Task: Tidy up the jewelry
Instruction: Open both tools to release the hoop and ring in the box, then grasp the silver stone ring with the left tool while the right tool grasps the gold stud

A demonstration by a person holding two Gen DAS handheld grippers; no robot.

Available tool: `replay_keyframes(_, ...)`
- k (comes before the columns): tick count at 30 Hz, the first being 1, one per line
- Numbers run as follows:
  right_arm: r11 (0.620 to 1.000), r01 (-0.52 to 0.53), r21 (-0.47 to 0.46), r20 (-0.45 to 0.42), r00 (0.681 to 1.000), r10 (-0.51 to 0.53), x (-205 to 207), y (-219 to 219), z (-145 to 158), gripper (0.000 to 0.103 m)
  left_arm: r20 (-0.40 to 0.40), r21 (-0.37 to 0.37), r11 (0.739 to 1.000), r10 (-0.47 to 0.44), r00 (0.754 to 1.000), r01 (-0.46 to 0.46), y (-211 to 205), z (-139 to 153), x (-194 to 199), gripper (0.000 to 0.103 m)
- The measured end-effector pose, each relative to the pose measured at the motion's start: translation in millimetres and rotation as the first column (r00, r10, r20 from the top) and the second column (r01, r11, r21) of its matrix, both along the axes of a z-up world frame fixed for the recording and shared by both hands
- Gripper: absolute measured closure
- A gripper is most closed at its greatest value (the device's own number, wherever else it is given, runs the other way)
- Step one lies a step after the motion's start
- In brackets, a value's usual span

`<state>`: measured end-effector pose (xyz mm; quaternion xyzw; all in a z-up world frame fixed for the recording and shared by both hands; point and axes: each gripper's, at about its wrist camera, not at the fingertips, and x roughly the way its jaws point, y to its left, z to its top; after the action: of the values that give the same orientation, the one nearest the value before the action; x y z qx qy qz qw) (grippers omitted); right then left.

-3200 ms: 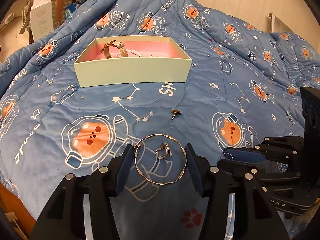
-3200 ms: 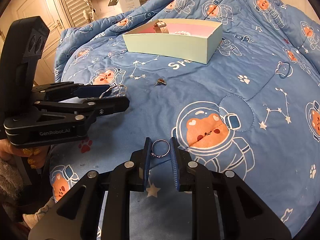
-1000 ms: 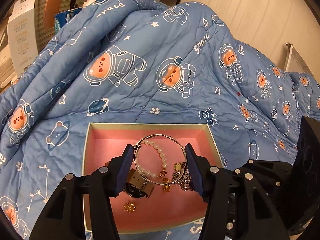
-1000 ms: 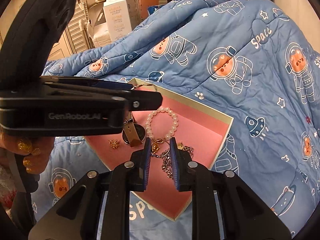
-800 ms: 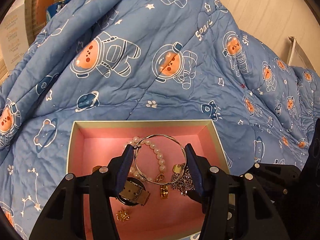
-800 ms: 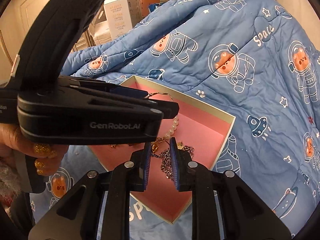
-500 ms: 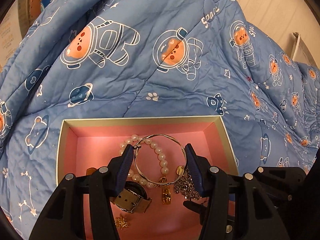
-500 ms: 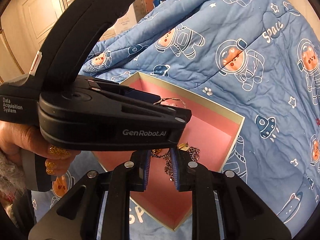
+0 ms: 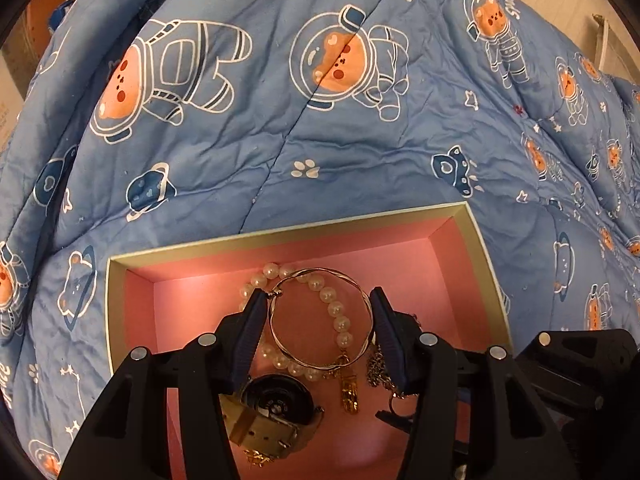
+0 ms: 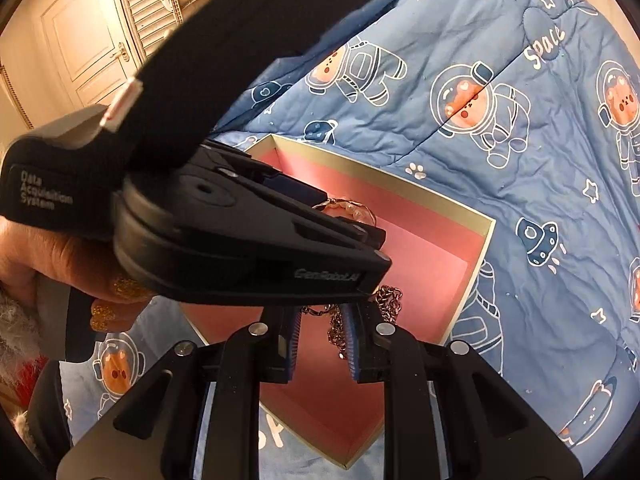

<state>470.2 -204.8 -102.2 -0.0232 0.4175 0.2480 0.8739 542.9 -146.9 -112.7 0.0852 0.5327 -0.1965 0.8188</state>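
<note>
Your left claw (image 9: 318, 330) has come down closer over the pink box (image 9: 486, 256) than a second ago, clamped across the wire bangle (image 9: 320, 316). Your right claw (image 10: 322, 336) stays narrowed over the box; whether it grips its ring I cannot tell.

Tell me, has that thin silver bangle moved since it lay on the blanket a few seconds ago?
Yes. The left gripper has carried the silver bangle off the blanket, and it now hangs over the pink-lined box, above the pearl bracelet.

Black grippers, blue-padded fingers (image 9: 250, 332), gold glitter nails (image 10: 124, 286).
</note>
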Motion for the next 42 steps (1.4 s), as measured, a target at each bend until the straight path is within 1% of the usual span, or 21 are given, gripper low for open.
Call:
replay_keyframes(2,1.0,0.004,-0.001,-0.002,1.0,-0.004,2,2,-2,0.083,-0.006,0.03,0.999,-0.018,1.0,0.018,-5,-3,4,0.052)
replay_keyframes(5,1.0,-0.003,-0.029,0.003,1.0,0.003,6,8,-7,0.083,-0.005,0.045,0.999,-0.02,1.0,0.02,-7,-7,6,0.051)
replay_keyframes(8,0.998,-0.005,-0.059,0.015,1.0,0.006,7,12,-8,0.083,-0.021,0.044,0.999,-0.011,1.0,0.012,-5,-12,6,0.051)
replay_keyframes(12,0.996,-0.013,-0.093,0.031,0.999,0.016,7,18,-9,0.083,-0.013,0.03,1.0,-0.001,1.0,0.001,-4,-14,7,0.051)
replay_keyframes(15,0.995,-0.007,-0.104,0.034,0.999,0.01,7,19,-9,0.082,-0.012,0.034,0.999,0.01,1.0,-0.009,-3,-13,7,0.043)
replay_keyframes(17,0.994,-0.005,-0.106,0.031,0.999,0.008,5,18,-8,0.067,-0.003,0.022,1.0,0.018,1.0,-0.018,3,-10,5,0.04)
replay_keyframes(18,0.995,-0.002,-0.103,0.033,0.999,0.005,5,17,-8,0.052,0.0,0.011,1.0,0.024,1.0,-0.024,5,-8,5,0.036)
replay_keyframes(19,0.996,-0.002,-0.09,0.042,0.999,0.006,4,16,-6,0.05,0.004,-0.001,1.0,0.029,1.0,-0.029,6,-6,5,0.03)
replay_keyframes(20,0.997,0.001,-0.083,0.048,0.999,0.003,3,15,-5,0.049,0.011,-0.011,0.999,0.036,0.999,-0.036,9,-3,5,0.028)
replay_keyframes(24,0.999,0.007,-0.047,0.066,0.998,-0.004,-4,11,3,0.049,0.014,-0.08,0.995,0.058,0.998,-0.057,19,10,3,0.025)
replay_keyframes(25,0.999,0.008,-0.043,0.077,0.997,-0.004,-9,6,5,0.048,0.018,-0.103,0.993,0.066,0.998,-0.063,25,15,0,0.023)
replay_keyframes(26,0.999,0.009,-0.041,0.091,0.996,-0.005,-14,4,8,0.046,0.023,-0.132,0.989,0.076,0.997,-0.073,29,20,-3,0.022)
replay_keyframes(28,0.999,0.014,-0.032,0.121,0.993,-0.01,-24,3,15,0.034,0.031,-0.193,0.976,0.108,0.994,-0.1,44,29,-10,0.016)
replay_keyframes(30,0.999,0.025,-0.021,0.152,0.988,-0.022,-37,-3,21,0.029,0.045,-0.249,0.96,0.145,0.988,-0.129,56,39,-22,0.012)
replay_keyframes(32,0.999,0.034,-0.016,0.178,0.984,-0.03,-54,-8,26,0.022,0.066,-0.301,0.94,0.192,0.979,-0.164,72,45,-39,0.011)
replay_keyframes(33,0.999,0.043,-0.015,0.188,0.981,-0.039,-63,-11,27,0.016,0.079,-0.327,0.929,0.21,0.974,-0.174,78,48,-48,0.01)
replay_keyframes(35,0.999,0.053,0.004,0.196,0.979,-0.053,-78,-17,28,0.016,0.116,-0.365,0.913,0.24,0.964,-0.183,92,52,-73,0.008)
replay_keyframes(37,0.998,0.065,0.006,0.18,0.982,-0.065,-91,-21,26,0.016,0.16,-0.361,0.918,0.235,0.959,-0.165,101,52,-98,0.007)
replay_keyframes(40,0.996,0.085,-0.003,0.168,0.982,-0.083,-116,-22,23,0.016,0.239,-0.306,0.942,0.219,0.946,-0.141,107,48,-140,0.007)
replay_keyframes(42,0.996,0.092,0.004,0.157,0.983,-0.091,-130,-28,20,0.016,0.262,-0.285,0.949,0.211,0.942,-0.134,114,42,-168,0.007)
